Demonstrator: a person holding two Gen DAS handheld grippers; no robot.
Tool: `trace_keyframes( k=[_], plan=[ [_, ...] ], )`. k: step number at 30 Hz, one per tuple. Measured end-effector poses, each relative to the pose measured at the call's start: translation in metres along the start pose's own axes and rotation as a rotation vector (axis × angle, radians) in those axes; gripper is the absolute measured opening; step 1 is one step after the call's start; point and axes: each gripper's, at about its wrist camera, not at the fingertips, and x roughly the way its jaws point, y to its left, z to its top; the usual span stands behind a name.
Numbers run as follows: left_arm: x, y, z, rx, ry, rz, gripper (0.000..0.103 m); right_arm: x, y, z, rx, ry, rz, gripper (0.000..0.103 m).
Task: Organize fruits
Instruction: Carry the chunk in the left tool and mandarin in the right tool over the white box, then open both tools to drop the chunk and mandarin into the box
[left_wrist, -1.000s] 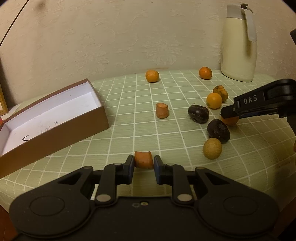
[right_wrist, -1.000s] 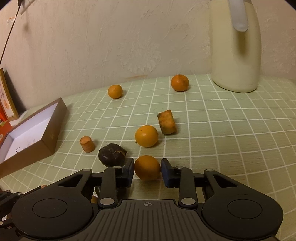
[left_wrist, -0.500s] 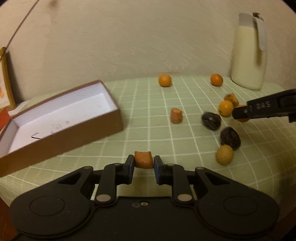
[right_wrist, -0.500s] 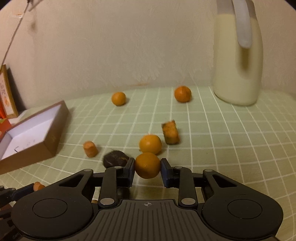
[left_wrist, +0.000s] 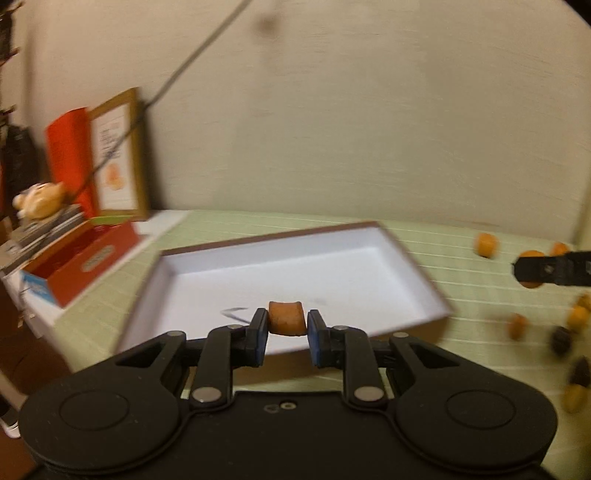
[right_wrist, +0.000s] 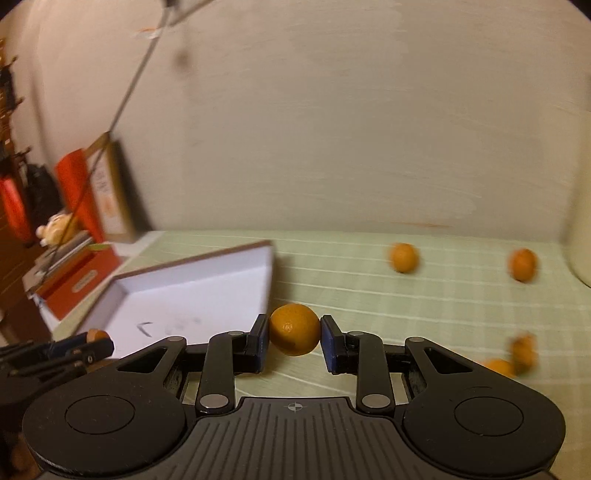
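My left gripper (left_wrist: 286, 325) is shut on a small orange-brown fruit piece (left_wrist: 286, 323), held in the air over the near rim of the shallow brown box with a white inside (left_wrist: 332, 266). My right gripper (right_wrist: 294, 335) is shut on a round orange (right_wrist: 294, 334), held just right of the box's corner (right_wrist: 267, 280). In the right wrist view the left gripper (right_wrist: 88, 345) shows at the lower left with its piece. In the left wrist view the right gripper (left_wrist: 532, 273) shows at the right edge with the orange.
Loose oranges (right_wrist: 404, 257) (right_wrist: 522, 264) and dark fruits (left_wrist: 561, 339) lie blurred on the green checked tablecloth (right_wrist: 406, 314) at the right. A red box (left_wrist: 85, 254), a framed picture (left_wrist: 116, 155) and a small figurine (left_wrist: 38, 201) stand at the left, by the wall.
Both grippers have risen and swung left toward the box, each carrying its fruit. The box now fills the left wrist view, and the pitcher has left both views.
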Motion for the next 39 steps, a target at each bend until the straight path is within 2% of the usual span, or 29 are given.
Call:
trace_keyframes(
  k=[6, 12, 22, 27, 31, 32, 33, 34, 36, 39],
  plan=[
    [0.020, 0.038, 0.005, -0.038, 0.004, 0.090, 0.013, 0.044, 0.034, 0.004, -0.045, 0.031, 0.047, 0.030],
    [0.031, 0.064, 0.002, -0.070, 0.025, 0.147, 0.013, 0.077, 0.041, -0.002, -0.039, 0.062, 0.039, 0.030],
    [0.048, 0.080, -0.010, -0.096, 0.107, 0.171, 0.013, 0.101, 0.042, -0.008, -0.027, 0.099, -0.005, 0.030],
    [0.051, 0.080, -0.010, -0.095, 0.125, 0.170, 0.013, 0.102, 0.040, -0.007, -0.017, 0.088, -0.020, 0.030],
    [0.052, 0.082, -0.009, -0.110, 0.132, 0.197, 0.021, 0.103, 0.039, -0.006, 0.004, 0.088, -0.011, 0.032],
    [0.051, 0.083, -0.008, -0.114, 0.127, 0.200, 0.025, 0.102, 0.038, -0.005, 0.017, 0.085, -0.006, 0.033],
    [0.050, 0.083, -0.007, -0.113, 0.127, 0.203, 0.030, 0.101, 0.037, -0.004, 0.025, 0.081, -0.002, 0.039],
    [0.050, 0.082, -0.007, -0.113, 0.125, 0.211, 0.038, 0.101, 0.037, -0.003, 0.029, 0.078, 0.011, 0.042],
    [0.047, 0.082, -0.006, -0.112, 0.114, 0.211, 0.039, 0.098, 0.041, -0.001, 0.021, 0.059, 0.007, 0.050],
    [0.044, 0.083, -0.005, -0.114, 0.105, 0.206, 0.039, 0.093, 0.042, 0.000, 0.019, 0.040, 0.009, 0.052]
  ],
)
